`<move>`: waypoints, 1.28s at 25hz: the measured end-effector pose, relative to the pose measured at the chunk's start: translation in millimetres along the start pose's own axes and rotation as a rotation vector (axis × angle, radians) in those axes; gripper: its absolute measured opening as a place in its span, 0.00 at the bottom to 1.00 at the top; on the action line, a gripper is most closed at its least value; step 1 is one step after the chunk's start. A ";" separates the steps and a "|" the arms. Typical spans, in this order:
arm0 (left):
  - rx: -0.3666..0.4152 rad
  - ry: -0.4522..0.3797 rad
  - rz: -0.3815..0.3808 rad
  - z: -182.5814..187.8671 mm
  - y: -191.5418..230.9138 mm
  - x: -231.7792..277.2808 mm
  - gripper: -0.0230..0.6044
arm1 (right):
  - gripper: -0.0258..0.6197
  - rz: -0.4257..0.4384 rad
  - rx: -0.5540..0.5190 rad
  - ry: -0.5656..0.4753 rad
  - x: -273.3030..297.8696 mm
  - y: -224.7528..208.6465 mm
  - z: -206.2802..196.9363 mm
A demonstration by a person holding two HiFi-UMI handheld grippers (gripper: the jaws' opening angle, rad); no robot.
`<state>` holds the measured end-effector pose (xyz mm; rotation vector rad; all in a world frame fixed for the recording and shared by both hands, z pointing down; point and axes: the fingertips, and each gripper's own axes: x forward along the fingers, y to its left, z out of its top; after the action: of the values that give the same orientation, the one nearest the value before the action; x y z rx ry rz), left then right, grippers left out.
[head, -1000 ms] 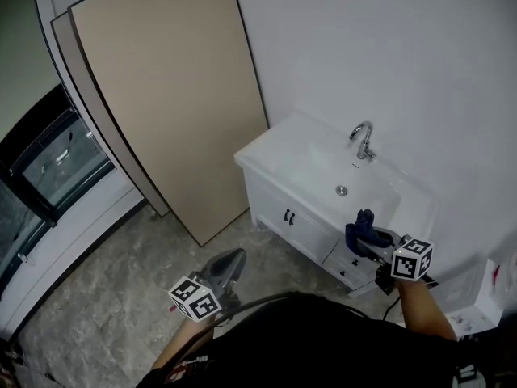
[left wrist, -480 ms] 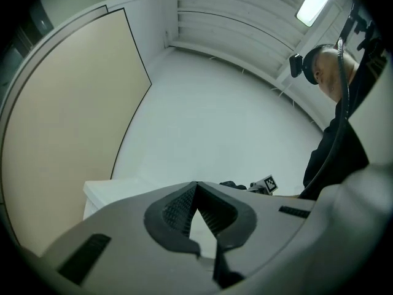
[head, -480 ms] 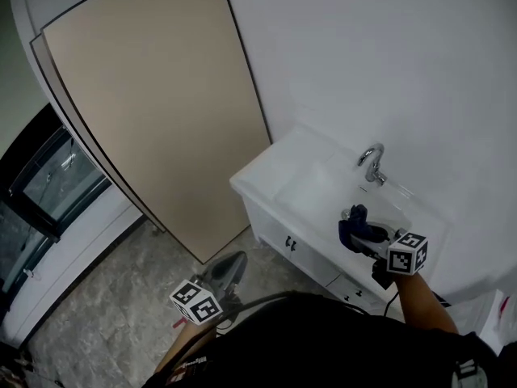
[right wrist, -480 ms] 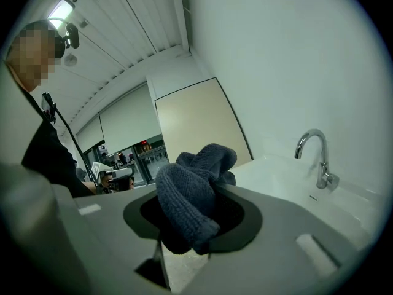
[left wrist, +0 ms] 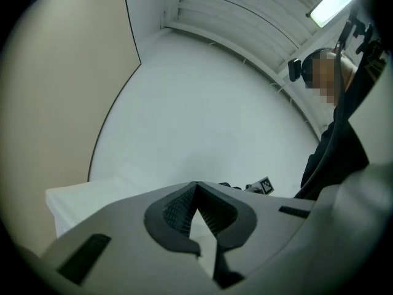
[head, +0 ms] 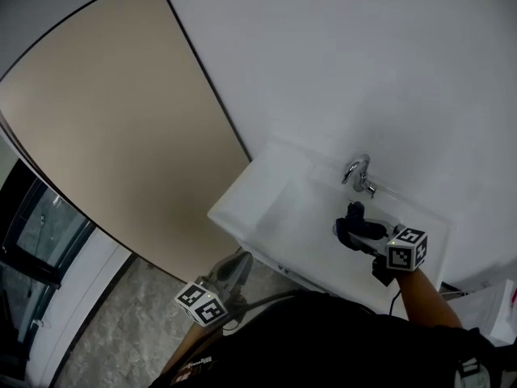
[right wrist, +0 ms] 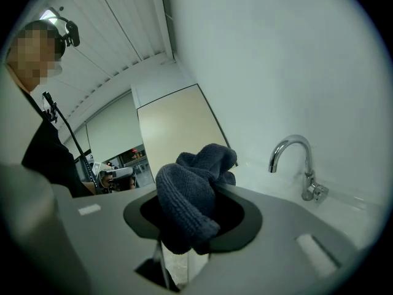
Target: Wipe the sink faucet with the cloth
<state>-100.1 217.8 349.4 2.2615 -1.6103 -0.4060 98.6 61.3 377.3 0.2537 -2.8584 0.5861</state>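
Right now the jaws of my right gripper [head: 359, 234] clamp the bunched cloth [right wrist: 190, 192]. The upright faucet [right wrist: 296, 160] stands ahead, to their right, not touching. My left gripper [head: 230, 269], jaws closed on nothing, is farther off.

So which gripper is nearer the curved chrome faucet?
Right. Right gripper, holding a dark blue cloth, is over the white sink near the faucet; left gripper is outside its front edge.

My feeds evenly lit, shadows soft. Glare from long white ceiling strip lamp [left wrist: 332, 3] in left gripper view. Gripper views fisheye, corners black; head view bowed at edges.
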 end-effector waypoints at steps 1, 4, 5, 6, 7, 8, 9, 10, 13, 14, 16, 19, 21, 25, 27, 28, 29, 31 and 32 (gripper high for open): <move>-0.001 0.011 -0.025 2.6 9.3 7.9 0.02 | 0.26 -0.026 0.010 -0.007 2.5 -4.7 0.1; -0.033 0.032 -0.109 12.7 49.1 30.9 0.02 | 0.26 -0.119 0.034 -0.038 18.1 -18.5 5.3; -0.043 0.044 -0.138 17.7 62.4 38.1 0.02 | 0.26 -0.153 0.043 -0.052 25.2 -21.6 8.8; -0.049 0.058 -0.169 23.3 74.7 44.5 0.02 | 0.26 -0.186 0.052 -0.067 32.3 -23.4 12.6; -0.051 0.071 -0.204 28.9 86.4 49.6 0.02 | 0.26 -0.218 0.061 -0.082 39.0 -23.7 16.3; -0.049 0.083 -0.241 34.7 97.4 53.4 0.02 | 0.26 -0.249 0.070 -0.096 44.7 -22.4 19.3; -0.041 0.096 -0.276 41.2 107.1 56.2 0.02 | 0.26 -0.281 0.077 -0.109 48.9 -20.3 21.8; -0.026 0.113 -0.304 48.5 115.4 58.7 0.02 | 0.26 -0.314 0.082 -0.122 51.5 -18.0 24.0; 0.006 0.155 -0.366 67.1 137.3 67.0 0.02 | 0.26 -0.405 0.099 -0.159 56.4 -11.5 31.2; 0.003 0.165 -0.386 71.0 143.4 70.6 0.02 | 0.26 -0.429 0.103 -0.167 58.0 -9.5 32.9; -0.004 0.185 -0.421 77.4 152.2 81.2 0.02 | 0.26 -0.473 0.114 -0.174 58.9 -6.6 34.9; -0.035 0.207 -0.480 75.2 161.6 101.2 0.02 | 0.26 -0.536 0.143 -0.173 53.9 -4.7 31.6; -0.069 0.214 -0.513 68.7 164.7 114.4 0.02 | 0.26 -0.574 0.156 -0.173 48.9 -6.9 26.2; -0.082 0.232 -0.549 53.9 160.1 137.3 0.02 | 0.26 -0.622 0.165 -0.210 30.0 -22.5 20.0; -0.055 0.235 -0.550 47.7 149.9 143.5 0.02 | 0.26 -0.622 0.169 -0.244 13.3 -32.2 21.5; -0.051 0.235 -0.544 46.6 143.0 147.3 0.02 | 0.26 -0.616 0.174 -0.261 4.2 -39.8 24.2; -0.047 0.235 -0.532 47.0 135.9 152.1 0.02 | 0.26 -0.608 0.181 -0.277 -4.2 -49.7 27.8; -0.022 0.245 -0.496 49.2 123.9 164.4 0.02 | 0.26 -0.589 0.190 -0.301 -16.5 -75.2 36.3; -0.010 0.250 -0.480 48.2 120.1 171.8 0.02 | 0.26 -0.579 0.190 -0.308 -20.5 -89.9 40.6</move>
<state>-167.6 13.5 350.6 2.5606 -0.9376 -0.2281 130.2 -34.0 369.0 1.2444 -2.7843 0.7359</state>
